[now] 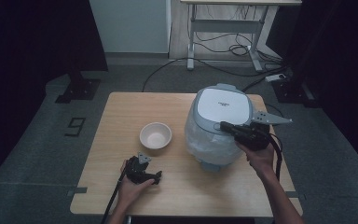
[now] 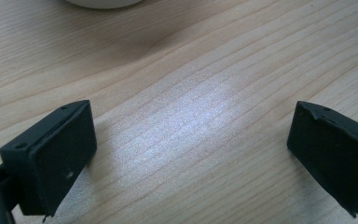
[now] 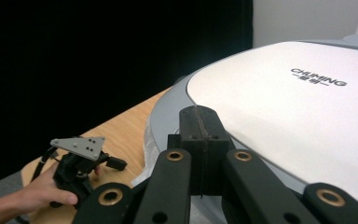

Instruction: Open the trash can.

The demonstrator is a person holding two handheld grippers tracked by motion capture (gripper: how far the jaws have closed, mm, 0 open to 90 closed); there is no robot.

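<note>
Dark curtains ring the pale wooden table (image 1: 182,186) I'm working over. At about two o'clock from its centre sits the rice cooker (image 1: 219,123), lid down, plastic wrap around its body. My right gripper (image 1: 224,125) has its jaws pressed together, empty, at the lid's front rim. My left gripper (image 1: 157,176) rests near six o'clock, jaws spread over bare wood, with the white bowl (image 1: 155,135) just beyond it.

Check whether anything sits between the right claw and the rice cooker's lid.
Nothing visible does. The right claw, jaws shut, is already at the front edge of the rice cooker's lid. The bowl stands apart on the table.
</note>
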